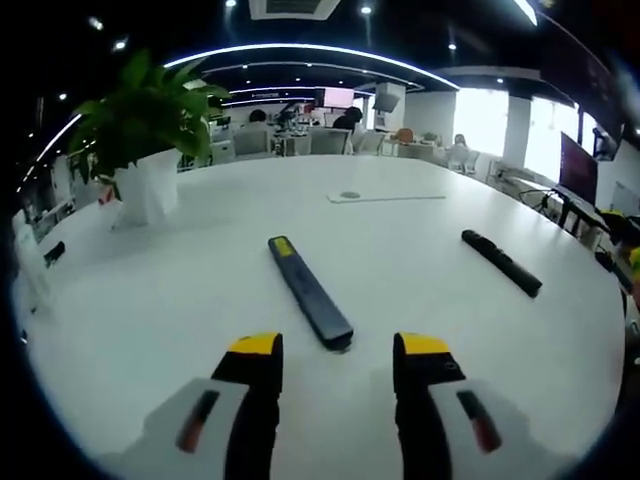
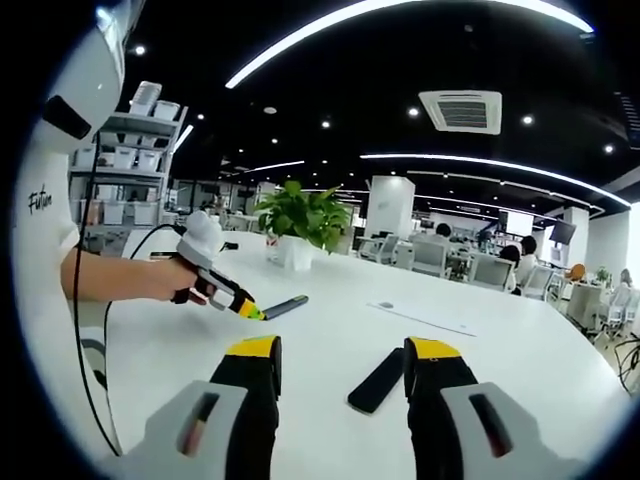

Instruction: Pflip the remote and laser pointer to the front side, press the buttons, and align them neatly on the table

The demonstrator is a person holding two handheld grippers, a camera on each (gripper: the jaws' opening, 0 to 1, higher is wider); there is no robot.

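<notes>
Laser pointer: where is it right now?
In the left gripper view, the laser pointer lies on the table just ahead of the left gripper, plant beyond.

A white table is seen, carrying a dark grey laser pointer (yellow patch at its far end) and a black remote. Near the table's far left edge, green leaves are shown in a white pot.

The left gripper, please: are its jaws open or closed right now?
Open: the left gripper shows a clear gap between its yellow-tipped jaws, just short of the laser pointer.
</notes>
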